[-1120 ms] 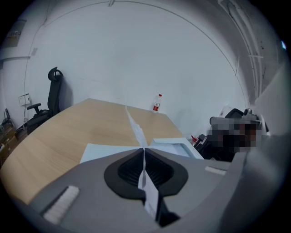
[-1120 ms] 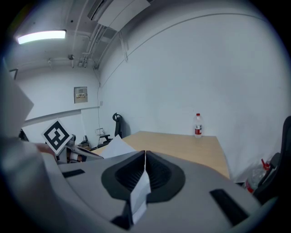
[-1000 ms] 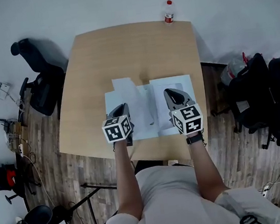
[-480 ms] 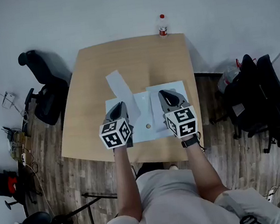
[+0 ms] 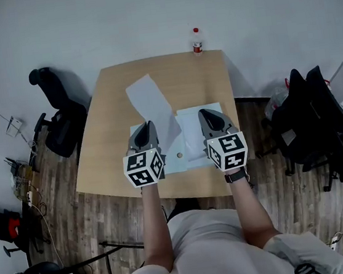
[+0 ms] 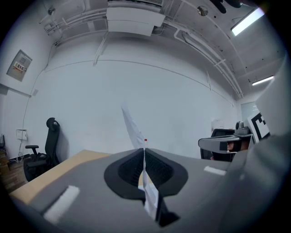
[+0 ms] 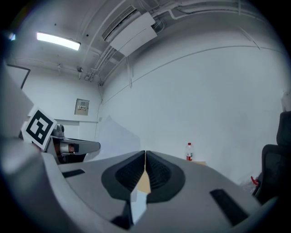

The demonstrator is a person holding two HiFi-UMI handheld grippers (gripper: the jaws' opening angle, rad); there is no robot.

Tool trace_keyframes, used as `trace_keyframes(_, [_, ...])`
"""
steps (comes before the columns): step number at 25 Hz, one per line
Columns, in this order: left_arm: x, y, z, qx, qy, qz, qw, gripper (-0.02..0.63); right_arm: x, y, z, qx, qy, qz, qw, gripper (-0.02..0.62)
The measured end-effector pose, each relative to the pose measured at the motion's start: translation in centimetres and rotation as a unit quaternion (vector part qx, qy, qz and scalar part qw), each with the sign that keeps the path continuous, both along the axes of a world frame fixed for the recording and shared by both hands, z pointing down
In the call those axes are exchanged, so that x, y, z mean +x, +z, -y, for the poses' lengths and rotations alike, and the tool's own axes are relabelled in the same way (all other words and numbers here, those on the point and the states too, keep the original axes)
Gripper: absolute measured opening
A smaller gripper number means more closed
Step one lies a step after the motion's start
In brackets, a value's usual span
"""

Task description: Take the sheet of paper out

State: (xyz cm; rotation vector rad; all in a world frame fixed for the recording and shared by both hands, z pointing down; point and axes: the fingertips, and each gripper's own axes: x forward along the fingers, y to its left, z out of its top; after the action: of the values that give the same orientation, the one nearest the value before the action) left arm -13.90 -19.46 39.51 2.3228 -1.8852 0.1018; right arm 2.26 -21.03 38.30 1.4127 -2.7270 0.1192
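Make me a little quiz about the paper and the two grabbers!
1. True or false: the left gripper is shut on the sheet of paper.
2. What stands at the far edge of the table? A: a bottle. B: a lamp. C: a cup.
3. Fill in: in the head view, the black office chair stands on the table's ___ side.

Key: 1 true; 2 A; 3 left.

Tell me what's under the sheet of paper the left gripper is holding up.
Under the sheet of paper, pinched in the left gripper, lie the wooden table and part of the pale folder. The tabletop it covers is hidden.
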Motion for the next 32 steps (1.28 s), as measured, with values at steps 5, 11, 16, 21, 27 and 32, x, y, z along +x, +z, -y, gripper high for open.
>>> trace_keyframes(5, [1.5,-1.5,-1.5,0.016,0.006,0.011,0.9998,0.012,1.0,-1.5,-1.4,0.016,0.004,-0.001,1.0,0.012])
trace_keyframes(11, [2.3,-2.7,-2.8,0.036,0.006,0.016,0.9992,0.012,1.8,-1.9,-2.8,0.029,0.018,-0.026,0.999,0.012])
trace_keyframes(16, [3.6,-2.9,-3.5,0.041,0.012,0.017,0.9989,0.012,3.0,-2.1,-3.6,0.031,0.03,-0.031,0.999,0.012])
trace_keyframes(21, [4.5,-3.1,-3.7,0.045,0.021,0.017,0.9986,0.012,3.6,-2.2,-4.1,0.034,0.034,-0.033,0.998,0.012])
trace_keyframes(27, [5.1,-3.2,-4.0,0.044,0.029,0.015,0.9985,0.012,4.4,-2.4,-4.4,0.033,0.041,-0.028,0.998,0.012])
trace_keyframes(32, [5.2,-2.6,-4.1,0.038,0.038,0.013,0.9985,0.012,4.6,-1.7,-4.3,0.027,0.043,-0.025,0.998,0.012])
